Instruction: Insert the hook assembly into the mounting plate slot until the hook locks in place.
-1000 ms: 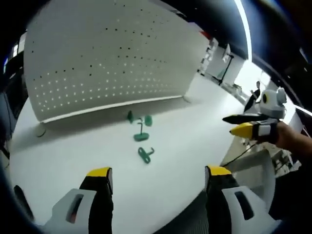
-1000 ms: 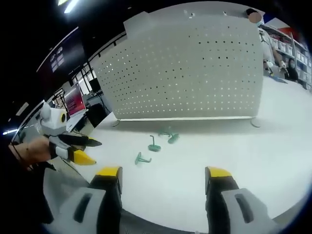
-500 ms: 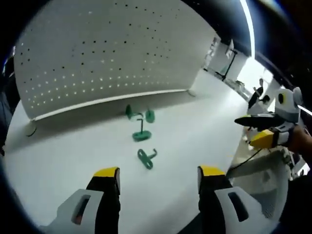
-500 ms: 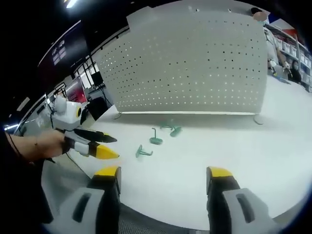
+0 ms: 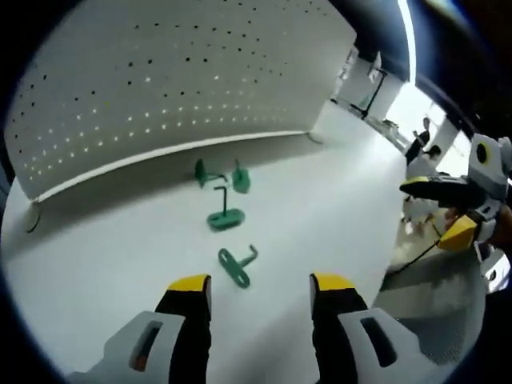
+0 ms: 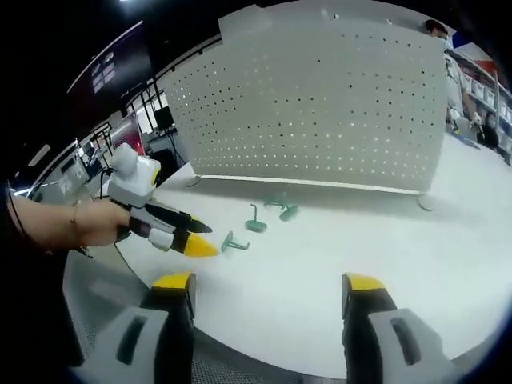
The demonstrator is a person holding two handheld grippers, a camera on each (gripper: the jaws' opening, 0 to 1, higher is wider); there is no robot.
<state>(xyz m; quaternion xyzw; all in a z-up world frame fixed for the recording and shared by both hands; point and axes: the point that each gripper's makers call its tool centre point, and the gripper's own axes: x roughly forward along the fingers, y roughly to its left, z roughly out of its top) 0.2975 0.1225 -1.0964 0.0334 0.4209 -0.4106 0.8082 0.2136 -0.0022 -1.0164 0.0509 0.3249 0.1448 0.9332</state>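
Note:
Several green hook parts lie on the white table in front of the white perforated mounting plate [image 5: 168, 88]. In the left gripper view the nearest hook [image 5: 238, 266] lies just beyond my left gripper [image 5: 261, 284], which is open and holds nothing. A second hook [image 5: 224, 214] stands behind it, and two more [image 5: 238, 179] lie closer to the plate. My right gripper [image 5: 430, 213] hangs open at the right, off the table edge. In the right gripper view the left gripper [image 6: 210, 240] hovers by the nearest hook [image 6: 236, 243], and my right gripper [image 6: 269, 284] is open, well back from the mounting plate [image 6: 320, 104].
The plate stands upright on small feet [image 6: 422, 204] across the back of the white table [image 6: 384, 248]. A person's hand [image 6: 76, 226] holds the left gripper. Desks and monitors [image 6: 128, 132] stand beyond the table's left edge.
My left gripper has moved forward and down toward the nearest hook, and its jaws have narrowed a little. The right gripper has stayed back and open.

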